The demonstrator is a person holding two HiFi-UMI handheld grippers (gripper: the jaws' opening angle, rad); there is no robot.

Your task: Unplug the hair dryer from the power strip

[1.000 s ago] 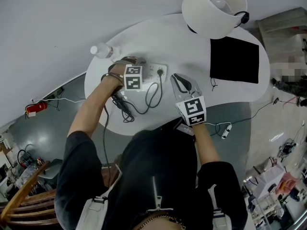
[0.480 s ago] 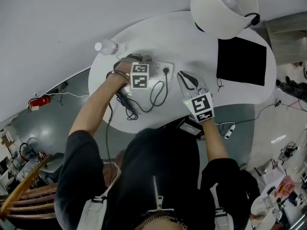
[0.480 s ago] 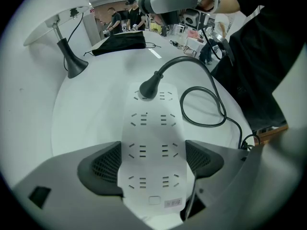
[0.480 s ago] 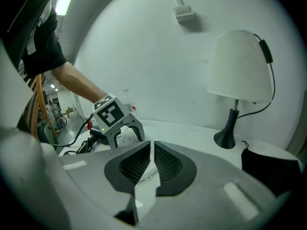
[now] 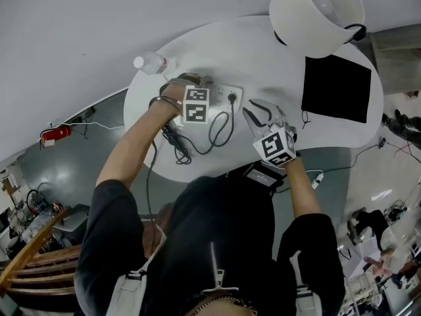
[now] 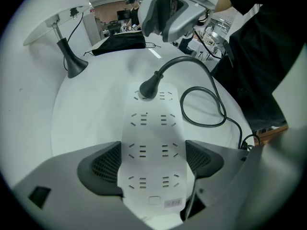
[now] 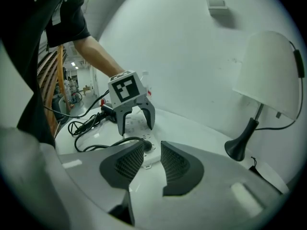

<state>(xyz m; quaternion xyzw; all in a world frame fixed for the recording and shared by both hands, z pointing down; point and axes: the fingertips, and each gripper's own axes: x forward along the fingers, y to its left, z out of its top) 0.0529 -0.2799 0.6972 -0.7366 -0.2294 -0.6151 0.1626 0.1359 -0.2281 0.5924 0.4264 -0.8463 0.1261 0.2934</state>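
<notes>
A white power strip (image 5: 220, 95) lies on the round white table (image 5: 263, 58). My left gripper (image 5: 198, 95) points steeply down and is shut across the strip (image 6: 152, 128), its pads (image 6: 103, 169) pressing both long sides. The hair dryer's black plug (image 6: 148, 87) sits in the far socket, and its cable (image 5: 220, 127) loops toward the dark hair dryer (image 5: 172, 135). My right gripper (image 5: 250, 108) hovers right of the plug (image 5: 231, 98). Its jaws are opening with nothing between them, and the plug (image 7: 146, 145) shows just beyond its fingertips (image 7: 127, 164).
A white lamp (image 5: 317, 12) stands at the table's far right, with a black cloth (image 5: 335, 87) beside it. A clear bottle (image 5: 150, 63) stands at the far left. More cable is bunched at the near-left edge (image 5: 179, 151).
The right gripper's jaws, shut in both earlier frames, have parted. That gripper has rolled and sunk a little toward the table. The left gripper has stayed on the strip.
</notes>
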